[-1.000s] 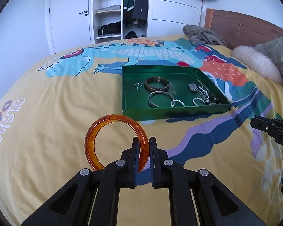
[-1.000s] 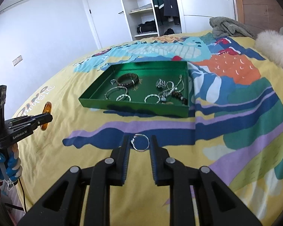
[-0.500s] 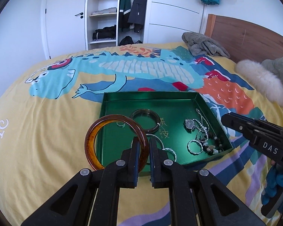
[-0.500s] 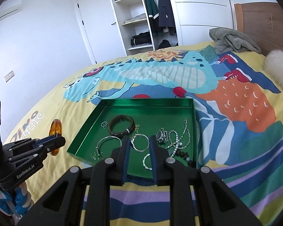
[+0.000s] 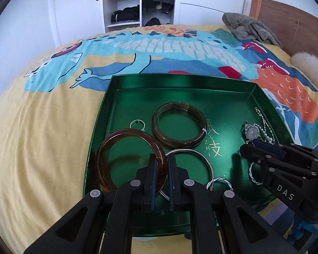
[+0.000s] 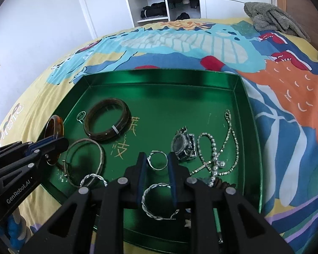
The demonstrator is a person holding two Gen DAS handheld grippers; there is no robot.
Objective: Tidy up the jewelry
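Both grippers have travelled from over the open bedspread to above the green tray [image 5: 116, 82], which now fills most of each view instead of lying well ahead. The left gripper [image 5: 160, 165] has carried the amber bangle [image 5: 108, 146] from over the yellow fabric to over the tray's near left part, beside the dark bangle [image 5: 180, 124] and the thin silver bangle [image 5: 201, 156]. The right gripper [image 6: 155, 163] has brought the small silver ring [image 6: 158, 160] from over the blue stripe to what looks like just above the tray floor near the watch [image 6: 183, 146], and the two grippers now hang closer together.
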